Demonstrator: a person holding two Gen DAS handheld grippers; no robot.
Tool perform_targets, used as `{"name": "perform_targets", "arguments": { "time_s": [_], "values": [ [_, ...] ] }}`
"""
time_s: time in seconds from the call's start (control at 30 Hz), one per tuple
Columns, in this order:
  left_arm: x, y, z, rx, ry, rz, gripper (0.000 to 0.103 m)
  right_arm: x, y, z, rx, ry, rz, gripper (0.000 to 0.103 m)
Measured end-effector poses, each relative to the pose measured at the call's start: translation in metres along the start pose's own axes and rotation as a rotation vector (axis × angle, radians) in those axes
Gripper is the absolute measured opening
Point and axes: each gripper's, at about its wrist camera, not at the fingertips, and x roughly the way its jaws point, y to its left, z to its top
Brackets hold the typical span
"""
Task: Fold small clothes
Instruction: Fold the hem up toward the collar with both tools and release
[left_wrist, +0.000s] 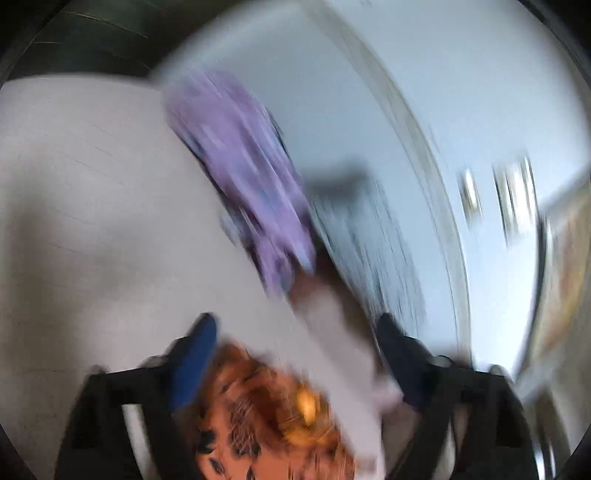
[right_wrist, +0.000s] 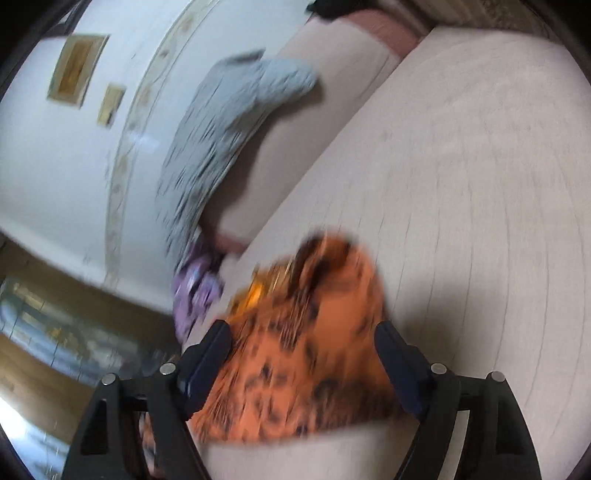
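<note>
Lying on the pale sofa cushion (right_wrist: 461, 166), the orange spotted garment (right_wrist: 306, 354) is sitting between the right gripper (right_wrist: 303, 365)'s wide jaws, unpinched; the left gripper (left_wrist: 295, 358) is gaping wide too; a purple garment (left_wrist: 240, 166) is lying at the cushion's edge.

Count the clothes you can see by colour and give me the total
Orange with dark spots: 1, orange garment
Purple: 1, purple garment
Grey patterned: 1, grey garment
Total: 3
</note>
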Motion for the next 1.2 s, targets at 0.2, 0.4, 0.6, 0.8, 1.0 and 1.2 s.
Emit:
{"name": "perform_targets", "arguments": {
  "time_s": [0.2,0.4,0.6,0.8,1.0,1.2],
  "values": [
    [-0.008,0.032,-0.076,0.107,0.421,0.196,0.091,0.002,-0.017,-0.082,0.103,0.117,0.103,0.083],
    [-0.013,0.065,-0.16,-0.066,0.55,0.227,0.092,0.026,-0.037,-0.11,0.223,0.127,0.099,0.083],
    [0.034,0.058,-0.136,-0.126,0.451,0.242,0.097,0.048,-0.035,-0.085,0.243,0.061,0.01,0.082],
    [0.06,0.062,-0.123,-0.254,0.395,0.225,0.097,0.081,-0.027,-0.044,0.262,-0.083,-0.051,0.077],
    [0.045,0.07,-0.125,-0.212,0.393,0.299,0.023,0.076,-0.035,-0.037,0.259,-0.076,-0.055,0.031],
    [-0.001,0.031,-0.121,-0.035,0.386,0.283,0.021,0.024,0.011,-0.047,0.087,-0.131,-0.049,0.029]
  ]
}}
